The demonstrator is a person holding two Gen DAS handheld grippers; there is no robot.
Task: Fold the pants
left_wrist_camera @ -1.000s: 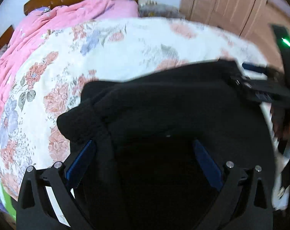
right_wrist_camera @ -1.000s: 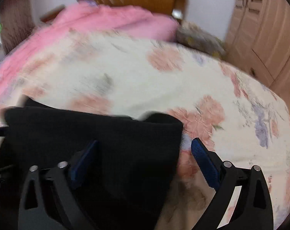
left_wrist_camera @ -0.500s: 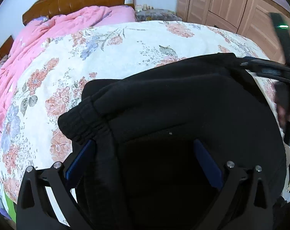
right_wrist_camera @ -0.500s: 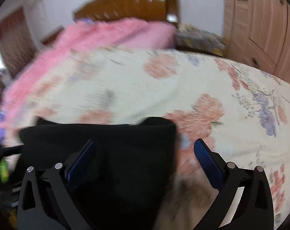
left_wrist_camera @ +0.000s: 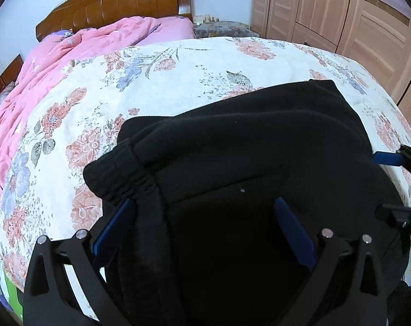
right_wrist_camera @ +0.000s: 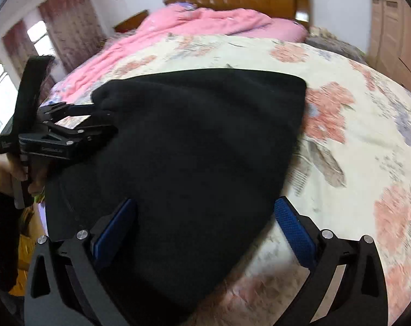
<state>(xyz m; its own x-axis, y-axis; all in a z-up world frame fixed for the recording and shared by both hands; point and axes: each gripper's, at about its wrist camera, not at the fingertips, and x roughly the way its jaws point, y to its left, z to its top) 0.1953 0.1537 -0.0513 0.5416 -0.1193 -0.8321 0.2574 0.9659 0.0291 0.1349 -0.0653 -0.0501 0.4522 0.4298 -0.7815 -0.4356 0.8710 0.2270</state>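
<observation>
The black pants (left_wrist_camera: 246,146) lie folded in a thick bundle on the floral bedspread (left_wrist_camera: 162,76), near the bed's front edge. Their ribbed elastic waistband (left_wrist_camera: 115,174) sticks out at the left. My left gripper (left_wrist_camera: 205,217) is open, its blue pads straddling the near part of the bundle. My right gripper (right_wrist_camera: 205,217) is open too, its jaws wide over the bundle's right side (right_wrist_camera: 205,141). The right gripper's blue pad shows at the right edge of the left wrist view (left_wrist_camera: 387,159). The left gripper and the hand holding it show in the right wrist view (right_wrist_camera: 69,133).
A pink quilt (left_wrist_camera: 69,46) is heaped at the head of the bed below a wooden headboard (left_wrist_camera: 118,8). Wooden wardrobe doors (left_wrist_camera: 341,8) stand to the right. A cluttered nightstand (left_wrist_camera: 221,27) sits between them. Windows with curtains (right_wrist_camera: 56,27) are on the left.
Both grippers have pulled back a little from the bundle, so more of the pants and bed shows. The right wrist view has swung left, bringing the left gripper into sight. Both grippers stayed open.
</observation>
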